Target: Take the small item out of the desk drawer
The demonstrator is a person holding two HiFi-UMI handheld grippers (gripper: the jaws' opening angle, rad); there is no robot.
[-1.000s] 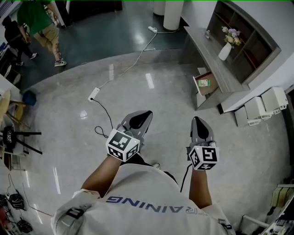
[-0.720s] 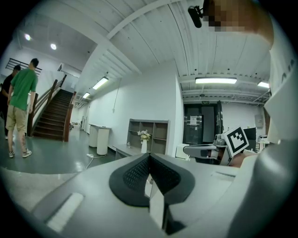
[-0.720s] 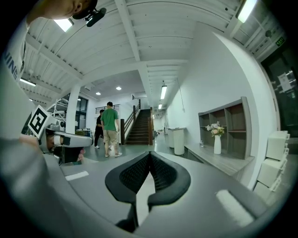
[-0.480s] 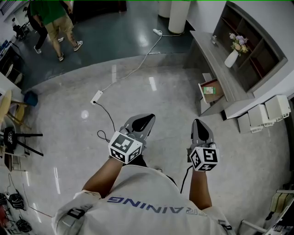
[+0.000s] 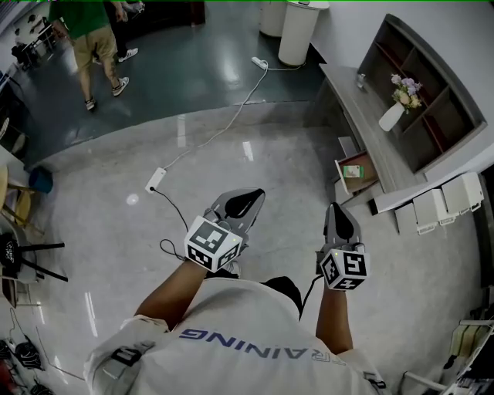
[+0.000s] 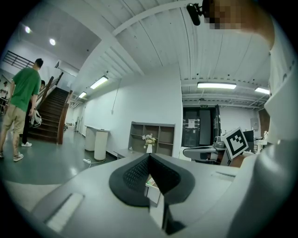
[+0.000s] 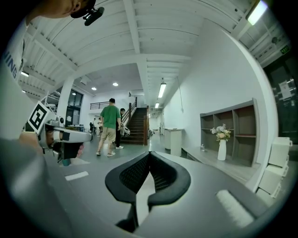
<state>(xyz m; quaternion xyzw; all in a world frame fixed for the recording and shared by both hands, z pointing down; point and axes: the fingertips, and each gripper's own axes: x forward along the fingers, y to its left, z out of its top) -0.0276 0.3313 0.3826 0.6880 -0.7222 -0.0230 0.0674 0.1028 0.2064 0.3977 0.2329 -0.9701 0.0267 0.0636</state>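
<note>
Task at the outset: left gripper point(image 5: 245, 199) and right gripper point(image 5: 338, 218) are shown closed and empty, well apart from the desk point(image 5: 363, 116). The item point(image 5: 354, 172) lies in the open drawer point(image 5: 368, 182) at 1 o'clock, not yet reached or taken.

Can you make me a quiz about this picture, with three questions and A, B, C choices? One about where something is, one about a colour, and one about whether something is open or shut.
1. Where does the white vase stand?
A on the floor; B on the grey desk; C on a chair.
2. What colour is the far person's shirt?
A green; B red; C yellow.
3. How is the desk drawer?
A shut; B lying on the floor; C pulled open.

Answers:
1. B, the vase stands on the desk top, in front of the shelves.
2. A, the shirt is plainly green.
3. C, the drawer sticks out from the desk with a small item inside.
</note>
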